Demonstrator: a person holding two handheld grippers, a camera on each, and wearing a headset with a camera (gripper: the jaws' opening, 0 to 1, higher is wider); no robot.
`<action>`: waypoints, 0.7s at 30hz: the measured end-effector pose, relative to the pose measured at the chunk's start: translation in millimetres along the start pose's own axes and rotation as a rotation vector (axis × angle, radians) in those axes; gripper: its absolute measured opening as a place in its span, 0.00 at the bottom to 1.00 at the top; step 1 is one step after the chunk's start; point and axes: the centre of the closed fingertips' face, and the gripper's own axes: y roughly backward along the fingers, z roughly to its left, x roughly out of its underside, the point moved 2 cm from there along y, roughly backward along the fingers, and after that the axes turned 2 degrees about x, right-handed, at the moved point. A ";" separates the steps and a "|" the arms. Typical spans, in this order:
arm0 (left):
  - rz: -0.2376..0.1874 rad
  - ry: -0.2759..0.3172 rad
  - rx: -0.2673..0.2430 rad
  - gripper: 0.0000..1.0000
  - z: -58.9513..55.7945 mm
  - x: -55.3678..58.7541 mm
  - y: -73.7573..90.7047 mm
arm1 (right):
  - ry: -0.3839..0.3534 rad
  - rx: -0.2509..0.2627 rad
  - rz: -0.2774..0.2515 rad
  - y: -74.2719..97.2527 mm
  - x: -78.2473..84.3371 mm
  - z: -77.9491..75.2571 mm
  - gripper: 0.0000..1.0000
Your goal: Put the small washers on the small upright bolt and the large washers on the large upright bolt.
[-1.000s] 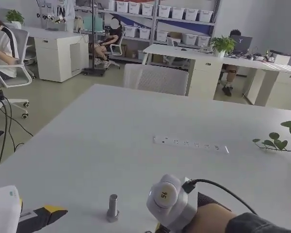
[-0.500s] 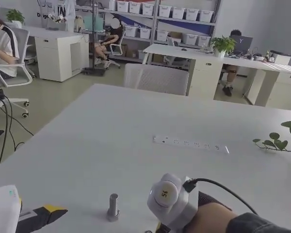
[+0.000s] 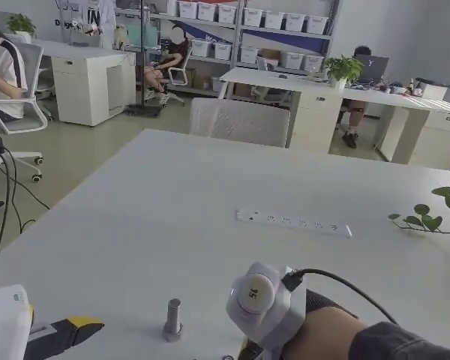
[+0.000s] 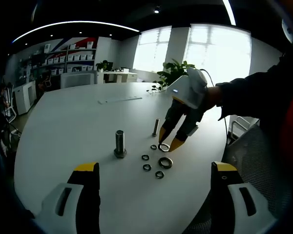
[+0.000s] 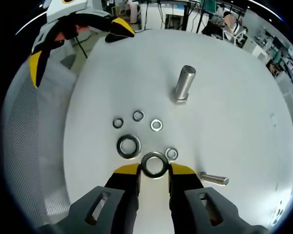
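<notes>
From my left gripper (image 4: 155, 167) the table (image 4: 63, 126) lies bare up to the large bolt (image 4: 119, 144). Beyond it, loose washers (image 4: 145, 157) dot the way to the small bolt (image 4: 156, 127), which stands just beside my right gripper (image 4: 169, 144); I think a narrow lane remains between them. A large washer (image 5: 154, 165) fills that gripper's jaw gap. Farther on, open tabletop reaches the power strip (image 3: 294, 223).

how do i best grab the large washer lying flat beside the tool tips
Pinch the large washer across its outer rim, coming straight down from above, one jaw each side. It lies flat on the table, so only its thin edge offers a hold.
</notes>
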 end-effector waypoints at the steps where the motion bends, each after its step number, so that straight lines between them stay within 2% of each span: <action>1: 0.002 -0.002 -0.001 0.95 0.3 0.1 0.0 | 0.000 0.000 0.000 1.3 -0.7 0.2 0.23; 21: -0.003 -0.007 0.006 0.95 -2.1 -1.4 -1.6 | 0.029 0.047 -0.035 34.2 -21.0 -9.6 0.23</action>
